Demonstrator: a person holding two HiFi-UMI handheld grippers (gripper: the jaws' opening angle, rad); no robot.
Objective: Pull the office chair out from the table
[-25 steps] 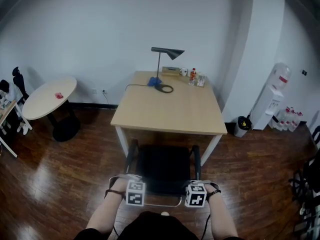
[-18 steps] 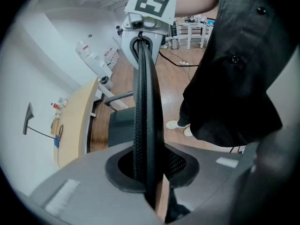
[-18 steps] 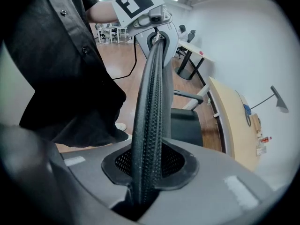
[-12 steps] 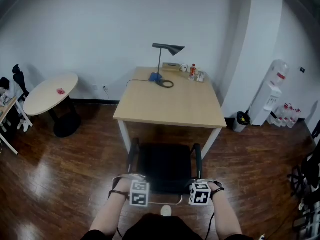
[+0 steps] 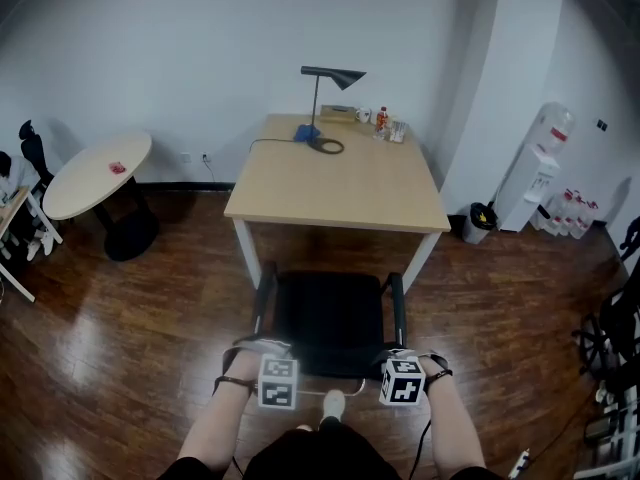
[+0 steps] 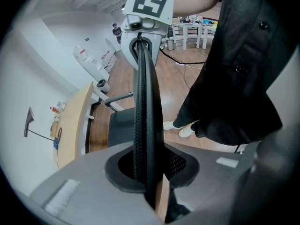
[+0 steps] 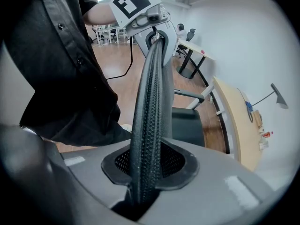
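Wood floor point(image 5: 120, 308), white wall point(image 5: 200, 48).

Against one second back: chair point(image 5: 330, 318) sits farther out from desk point(image 5: 340, 193); the strip of floor between the desk's near edge and the seat is wider. Both claws keep the same hold, same spacing. White shoe point(image 5: 333, 404) shows more fully between the claws.

Left claw point(image 5: 278, 380): pointing steeply down, jaws part-way closed. Pads are clamped on the left end of the backrest point(image 6: 143, 102) top rim, one pad on each face.

Right claw point(image 5: 402, 379): same attitude, narrow gap, pads clamped on the rim's right end. In both gripper views the mesh rim runs edge-on from one claw straight to the other.

Chair position: directly beyond and below the claws. Seat shows whole in front of the desk's near edge, armrests point(image 5: 263, 293) pointing toward the desk.

Count:
- 2 claws
- 1 chair, 2 armrests
- 1 desk, beyond the chair
- 1 lamp point(image 5: 335, 74), at the desk's far edge, well away from the claws
- 1 round table point(image 5: 95, 173), far off to the left claw's left
- 1 water dispenser point(image 5: 540, 173), far off to the right claw's right
- 1 bin point(image 5: 482, 223), just beside the dispenser
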